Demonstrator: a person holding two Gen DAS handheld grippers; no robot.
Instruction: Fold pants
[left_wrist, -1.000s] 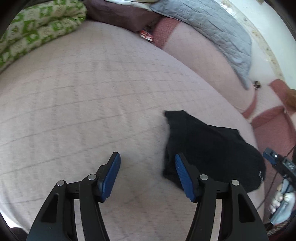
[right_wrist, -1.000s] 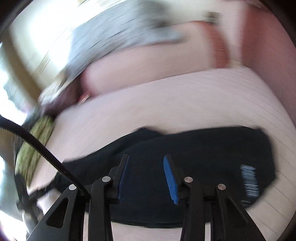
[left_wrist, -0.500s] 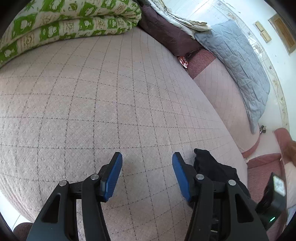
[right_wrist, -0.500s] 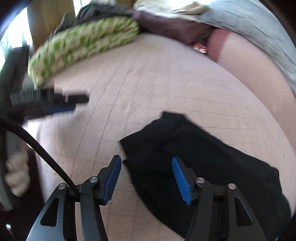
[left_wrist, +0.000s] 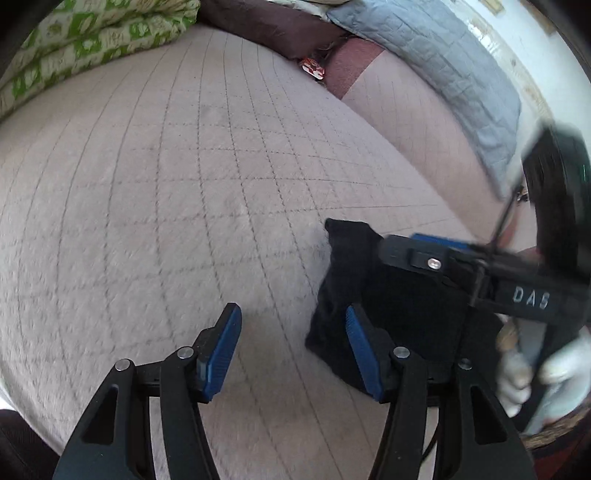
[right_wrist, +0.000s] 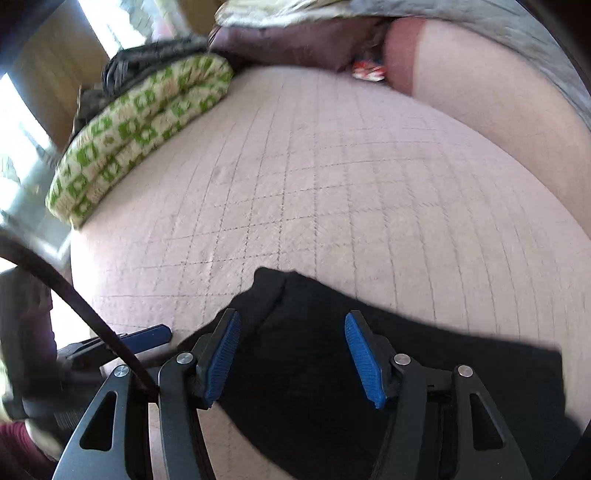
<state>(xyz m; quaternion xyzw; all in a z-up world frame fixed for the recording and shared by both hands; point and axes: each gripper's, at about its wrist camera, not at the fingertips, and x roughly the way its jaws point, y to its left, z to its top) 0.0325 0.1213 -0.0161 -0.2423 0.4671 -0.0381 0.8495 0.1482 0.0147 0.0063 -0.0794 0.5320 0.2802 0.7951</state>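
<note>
The pants (right_wrist: 388, 387) lie as a dark, compact bundle on the bed (left_wrist: 184, 184), near its front edge, on the pale quilted cover. In the right wrist view they fill the lower half of the frame, with a narrower end reaching up toward the middle of the bed. In the left wrist view the same bundle sits just right of the left tool (left_wrist: 291, 350).

Both tools are spread wide and grip nothing. The left tool hangs over bare cover, its right finger at the bundle's near-left corner; I cannot tell whether it touches the cloth. The right tool (right_wrist: 291, 358) hangs over the pants, with dark fabric showing between its blue pads (right_wrist: 360, 360). Whether the pads rest on the cloth or float above it cannot be told.

The pants look soft, light and limp, probably a knit or jersey. They should drape and sag from any single pinch, and stacked layers may slide apart. The best holds look like the edges and corners: the near-left corner for the left tool, the far edge or opposite corner for the right. Pinching through every layer at a corner should keep the stack together. A grab in the middle would likely just bunch it.

A green patterned quilt (right_wrist: 140, 122) lies well apart at the far side.
</note>
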